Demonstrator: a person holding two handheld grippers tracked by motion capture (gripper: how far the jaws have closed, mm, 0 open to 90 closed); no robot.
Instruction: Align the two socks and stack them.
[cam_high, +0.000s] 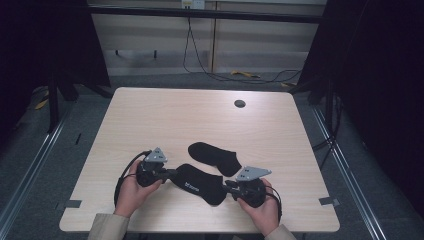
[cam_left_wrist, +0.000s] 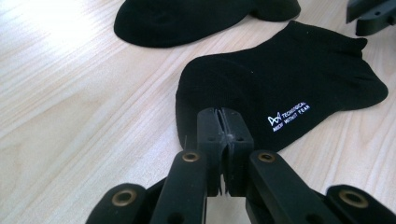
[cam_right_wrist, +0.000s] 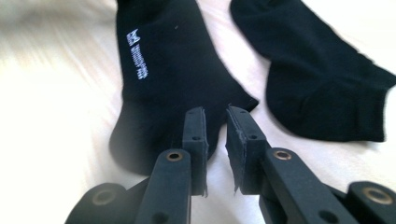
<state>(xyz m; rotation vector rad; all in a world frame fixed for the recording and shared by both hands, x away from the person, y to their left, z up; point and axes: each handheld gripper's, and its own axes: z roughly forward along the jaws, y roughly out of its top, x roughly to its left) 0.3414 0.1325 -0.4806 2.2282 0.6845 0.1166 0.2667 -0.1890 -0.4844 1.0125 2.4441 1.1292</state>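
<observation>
The left gripper (cam_left_wrist: 225, 140) is sitting closed at the toe edge of the printed sock (cam_left_wrist: 289, 88), whether pinching it is unclear. The right gripper (cam_right_wrist: 215, 140) is standing slightly open at this sock's other end, gripping nothing. The second sock (cam_high: 215, 156) is lying just beyond them.

A pale wooden table (cam_high: 150, 115) with a round cable port (cam_high: 240, 104) is standing on grey flooring (cam_high: 27, 165), while black cables (cam_high: 200, 65) are trailing along the rear wall.
</observation>
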